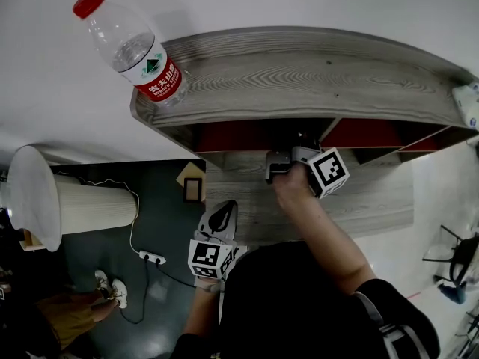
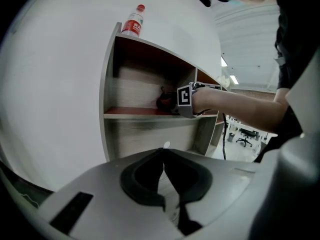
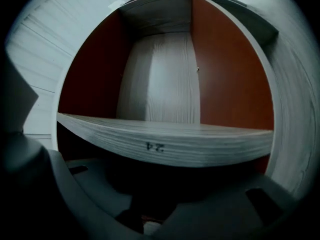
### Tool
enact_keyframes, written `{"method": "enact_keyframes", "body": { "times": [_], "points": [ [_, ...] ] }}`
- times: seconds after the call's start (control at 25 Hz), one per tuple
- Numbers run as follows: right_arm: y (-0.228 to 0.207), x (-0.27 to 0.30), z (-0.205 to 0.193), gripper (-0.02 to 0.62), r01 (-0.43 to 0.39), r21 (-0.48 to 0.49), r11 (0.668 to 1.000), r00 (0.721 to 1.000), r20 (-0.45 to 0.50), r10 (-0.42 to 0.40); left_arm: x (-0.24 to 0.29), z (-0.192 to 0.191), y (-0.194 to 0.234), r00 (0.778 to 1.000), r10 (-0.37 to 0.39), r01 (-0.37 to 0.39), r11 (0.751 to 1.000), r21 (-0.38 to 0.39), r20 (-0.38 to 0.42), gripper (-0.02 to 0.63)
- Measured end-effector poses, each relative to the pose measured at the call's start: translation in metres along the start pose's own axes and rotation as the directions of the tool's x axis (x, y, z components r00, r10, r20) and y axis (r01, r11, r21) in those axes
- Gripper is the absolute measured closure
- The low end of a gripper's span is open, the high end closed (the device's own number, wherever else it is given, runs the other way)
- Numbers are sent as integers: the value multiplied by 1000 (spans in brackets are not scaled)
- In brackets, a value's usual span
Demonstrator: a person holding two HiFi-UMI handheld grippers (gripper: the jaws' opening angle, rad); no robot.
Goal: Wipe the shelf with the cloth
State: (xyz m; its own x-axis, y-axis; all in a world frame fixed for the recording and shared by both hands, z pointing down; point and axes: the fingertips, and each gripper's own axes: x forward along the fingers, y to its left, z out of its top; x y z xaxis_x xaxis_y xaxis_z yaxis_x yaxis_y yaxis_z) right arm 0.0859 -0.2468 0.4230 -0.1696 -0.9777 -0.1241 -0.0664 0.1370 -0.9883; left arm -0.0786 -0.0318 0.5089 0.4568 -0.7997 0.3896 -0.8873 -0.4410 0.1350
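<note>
The right gripper [image 1: 287,159], clamped on the dark cloth [image 2: 164,101], reaches past the shelf's [image 1: 314,81] front edge at frame centre with open compartment ahead, while the left gripper [image 1: 218,219] hangs lower centre, jaws together on nothing.

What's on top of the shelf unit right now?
A red-capped water bottle stands at the left end of the shelf unit. A pale item at the right edge is cropped, unidentifiable.
</note>
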Motion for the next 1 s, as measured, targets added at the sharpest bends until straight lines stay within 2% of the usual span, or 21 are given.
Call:
{"method": "enact_keyframes", "body": {
  "times": [0.24,0.56,0.8,1.0],
  "points": [
    [-1,-11,-2,460,18,20,1000,1000,0,-18,-4,-2,-3,1000,0,0,1000,-5,4,597],
    [2,-16,-4,460,-12,25,1000,1000,25,12,-13,-7,3,1000,11,-11,1000,-9,2,597],
    [34,-8,-1,469,-157,-8,988,983,91,157,-21,-7,6,1000,20,-20,1000,-10,5,597],
    [54,9,2,469,-220,-27,975,965,141,222,-31,-13,14,999,34,-34,999,-13,-7,597]
  ]
}}
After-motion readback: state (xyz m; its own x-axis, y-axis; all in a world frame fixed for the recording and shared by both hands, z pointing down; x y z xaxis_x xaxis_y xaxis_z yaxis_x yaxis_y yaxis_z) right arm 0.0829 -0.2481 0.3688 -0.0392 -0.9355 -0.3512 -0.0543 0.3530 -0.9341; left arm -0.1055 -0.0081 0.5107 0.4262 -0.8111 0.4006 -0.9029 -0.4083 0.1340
